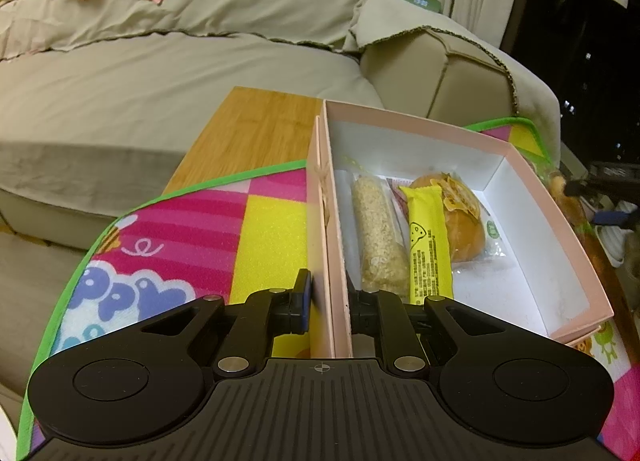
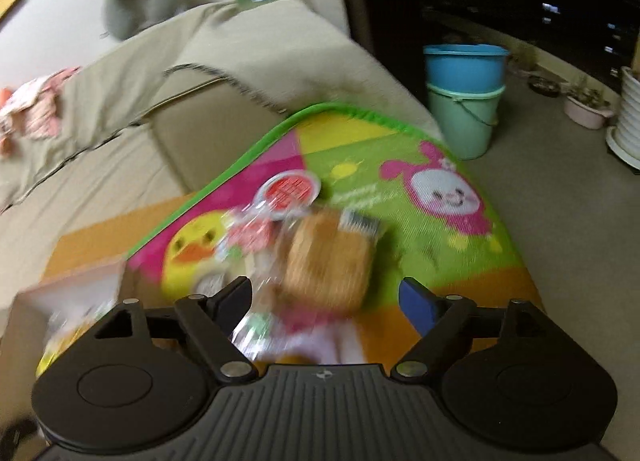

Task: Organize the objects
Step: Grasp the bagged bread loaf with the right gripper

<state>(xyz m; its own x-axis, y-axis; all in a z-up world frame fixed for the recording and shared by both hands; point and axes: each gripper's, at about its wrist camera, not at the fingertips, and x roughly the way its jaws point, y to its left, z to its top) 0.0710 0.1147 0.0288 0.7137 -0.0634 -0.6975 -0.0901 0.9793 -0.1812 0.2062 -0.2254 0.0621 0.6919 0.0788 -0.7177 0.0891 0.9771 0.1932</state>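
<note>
- Left tool [image 1: 328, 303]: clamped on the near-left wall of the pale pink cardboard box [image 1: 520, 169], one pad outside, one inside; box is thus steadied on the colourful cartoon play mat [image 1: 180, 221] over the wooden desk [image 1: 248, 121].
- Already in the box, side by side: oat bar in clear wrap [image 1: 380, 237], yellow foil snack bar [image 1: 428, 245], round bun in clear bag [image 1: 464, 221].
- Right tool [image 2: 326, 301]: pads wide apart, nothing pinched; brown bread slice in clear plastic wrap [image 2: 328, 257] lies on the mat just ahead, between the pads' lines. Round red-printed packet [image 2: 288, 191] sits beyond it.
- Risks, as judged: crinkly wrap may be caught w/o the bread, so it could slip or dangle; packets lying close by could be dragged along; if the left grip twists, the thin box wall may bend or the box may tip.
- Views: box contents seen only in left view; loose bread, blue and green buckets [image 2: 464, 97] only in right view, which is blurred, so labels can't be read.
</note>
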